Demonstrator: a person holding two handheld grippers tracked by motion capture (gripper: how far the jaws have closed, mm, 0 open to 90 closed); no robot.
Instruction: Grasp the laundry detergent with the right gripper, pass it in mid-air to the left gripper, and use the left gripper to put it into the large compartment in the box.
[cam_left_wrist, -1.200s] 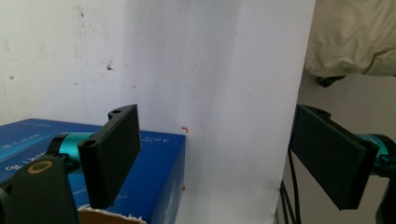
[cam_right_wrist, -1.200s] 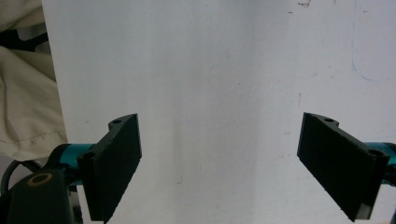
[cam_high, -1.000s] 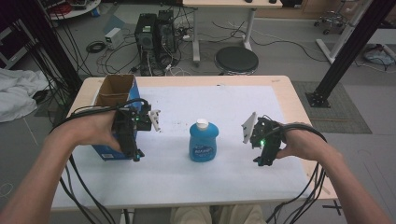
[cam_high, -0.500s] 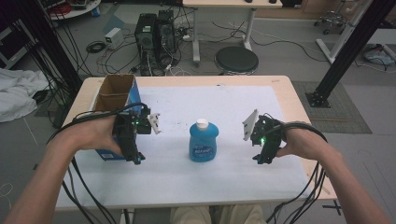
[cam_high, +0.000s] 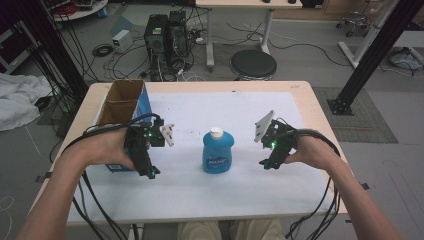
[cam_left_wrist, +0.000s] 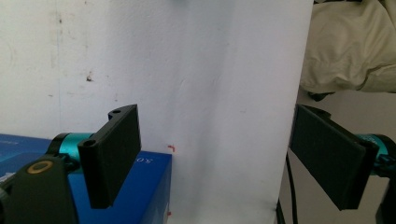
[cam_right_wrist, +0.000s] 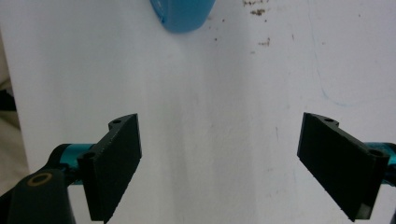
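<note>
While the blue soap bottle (cam_high: 217, 151) stands upright mid-bench (cam_high: 300, 90) on the white sheet (cam_high: 225, 107), the left claw (cam_high: 149, 172) and right claw (cam_high: 266, 163) flank it — both gaping, empty — with a blue carton (cam_high: 122, 107) far left.

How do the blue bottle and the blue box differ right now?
The blue bottle stands upright mid-table between both tools, apart from them; the blue box sits at the table's left edge beside the left tool. The bottle is rounded with a white cap on; the box is rectangular, its top open, brown inside. Both are blue and rest on the white sheet.
</note>
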